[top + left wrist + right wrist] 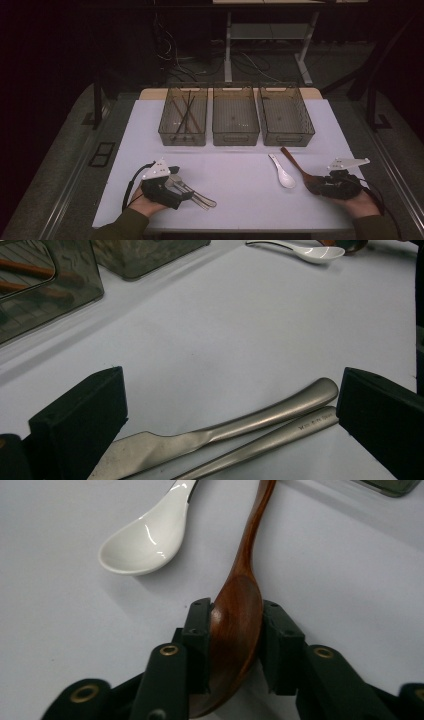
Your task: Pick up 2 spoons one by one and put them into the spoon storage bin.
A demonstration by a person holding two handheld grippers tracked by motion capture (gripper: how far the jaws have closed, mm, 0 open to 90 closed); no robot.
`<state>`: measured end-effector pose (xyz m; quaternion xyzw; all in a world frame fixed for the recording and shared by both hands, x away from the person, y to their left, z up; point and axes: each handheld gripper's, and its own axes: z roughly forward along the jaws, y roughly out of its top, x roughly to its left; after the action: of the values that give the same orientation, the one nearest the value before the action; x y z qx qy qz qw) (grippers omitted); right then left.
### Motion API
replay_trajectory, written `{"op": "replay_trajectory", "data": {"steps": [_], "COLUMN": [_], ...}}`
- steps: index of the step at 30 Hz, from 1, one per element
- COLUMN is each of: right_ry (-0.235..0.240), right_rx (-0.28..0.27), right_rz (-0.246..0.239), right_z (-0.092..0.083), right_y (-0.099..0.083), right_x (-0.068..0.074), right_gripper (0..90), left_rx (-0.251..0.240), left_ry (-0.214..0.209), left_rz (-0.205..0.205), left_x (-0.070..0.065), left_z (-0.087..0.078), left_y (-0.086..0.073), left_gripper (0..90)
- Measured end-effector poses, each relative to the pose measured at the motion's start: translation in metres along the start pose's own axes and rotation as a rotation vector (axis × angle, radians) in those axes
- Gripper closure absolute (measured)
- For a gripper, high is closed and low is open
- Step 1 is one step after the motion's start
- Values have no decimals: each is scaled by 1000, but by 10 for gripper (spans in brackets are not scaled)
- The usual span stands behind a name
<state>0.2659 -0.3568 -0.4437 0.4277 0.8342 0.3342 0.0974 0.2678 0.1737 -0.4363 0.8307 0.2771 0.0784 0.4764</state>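
A brown wooden spoon lies on the white table at the right, its handle pointing toward the bins. My right gripper is shut on its bowl, a pad pressing each side. Just left of it lies a white ceramic spoon. At the left, my left gripper rests low over the table and is open. A metal knife and a second metal handle lie between its jaws, untouched by the pads.
Three dark see-through bins stand in a row at the back: the left one holds several thin sticks, the middle one and the right one look bare. The table edge runs close to both hands.
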Motion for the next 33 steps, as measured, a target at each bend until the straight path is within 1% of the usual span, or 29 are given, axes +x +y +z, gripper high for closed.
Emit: {"op": "replay_trajectory", "data": {"steps": [9, 12, 16, 19, 22, 23, 24, 26, 31, 32, 33], "right_ry": [34, 30, 7, 10, 4, 1, 8, 10, 11, 9, 9], "right_rx": [-5, -14, -35, -55, -76, -86, -86, -106, -125, -129, -136], "right_rz": [57, 67, 99, 109, 94, 81, 87, 74, 53, 44, 38], "right_z": [1, 0, -2, -4, -4, -5, -6, -7, -9, -10, -10], "right_y": [3, 3, 1, 2, 5, 6, 7, 9, 16, 18, 21], "right_x": [0, -1, -7, -10, -10, -10, -9, -9, -7, -6, -6], "right_gripper": [800, 816, 817, 817, 817, 817, 817, 817, 816, 816, 817], "left_rx": [1, 2, 2, 2, 1, 2, 2, -3, -7, -3, -7], "left_ry": [-5, -9, -11, -10, -7, -6, -4, -1, 0, -2, 0], "left_rz": [10, 13, 11, 11, 4, 4, 4, 2, 2, 10, 4], "left_x": [-1, -2, -2, -2, -1, -1, -1, -1, -1, -1, -1], "left_z": [1, 2, 0, -1, -2, -2, -2, -4, -4, -5, -5], "left_y": [1, 1, 0, -1, -2, -2, -2, -3, -4, -4, -5], "left_gripper": [0, 0, 0, 0, 0, 0, 0, 0, 0, 0, 0]}}
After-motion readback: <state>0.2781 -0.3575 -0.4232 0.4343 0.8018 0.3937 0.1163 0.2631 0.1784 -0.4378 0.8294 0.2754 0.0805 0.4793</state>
